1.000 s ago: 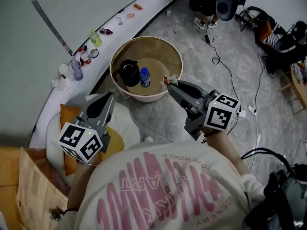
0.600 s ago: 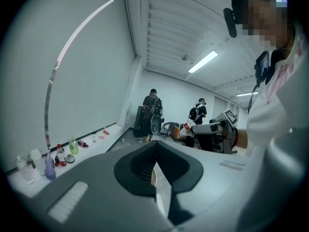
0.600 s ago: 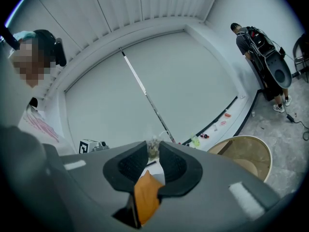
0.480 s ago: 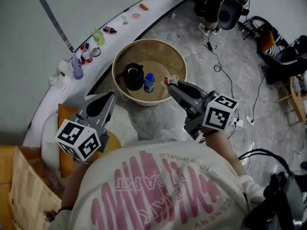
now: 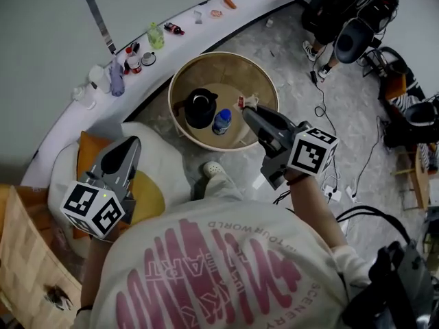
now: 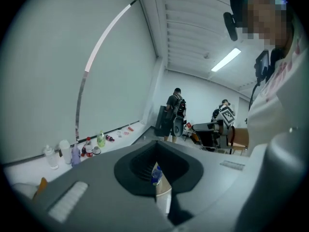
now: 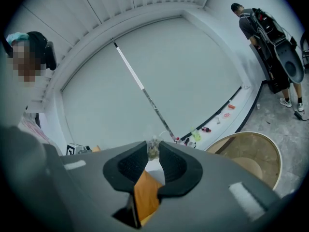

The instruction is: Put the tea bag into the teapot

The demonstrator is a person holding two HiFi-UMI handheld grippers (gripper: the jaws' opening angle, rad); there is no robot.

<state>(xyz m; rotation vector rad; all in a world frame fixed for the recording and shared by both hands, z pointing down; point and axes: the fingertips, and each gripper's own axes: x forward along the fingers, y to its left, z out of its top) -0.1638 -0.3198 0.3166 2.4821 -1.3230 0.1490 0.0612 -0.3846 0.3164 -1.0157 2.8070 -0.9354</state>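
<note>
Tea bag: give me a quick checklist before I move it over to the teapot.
1. Tea bag pinched in the right gripper: ok.
2. Teapot upright in the basin: ok.
3. Teapot mouth uncovered: cannot tell.
4. Tea bag above the teapot: not ok; it hangs off to its right.
5. Path clear: not ok; the bottle stands roughly between.
6. Left gripper out of the way: ok.

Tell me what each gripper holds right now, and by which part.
Right gripper pinches the tea bag at its jaw tips; which part of the bag is unclear. Left gripper holds nothing.
</note>
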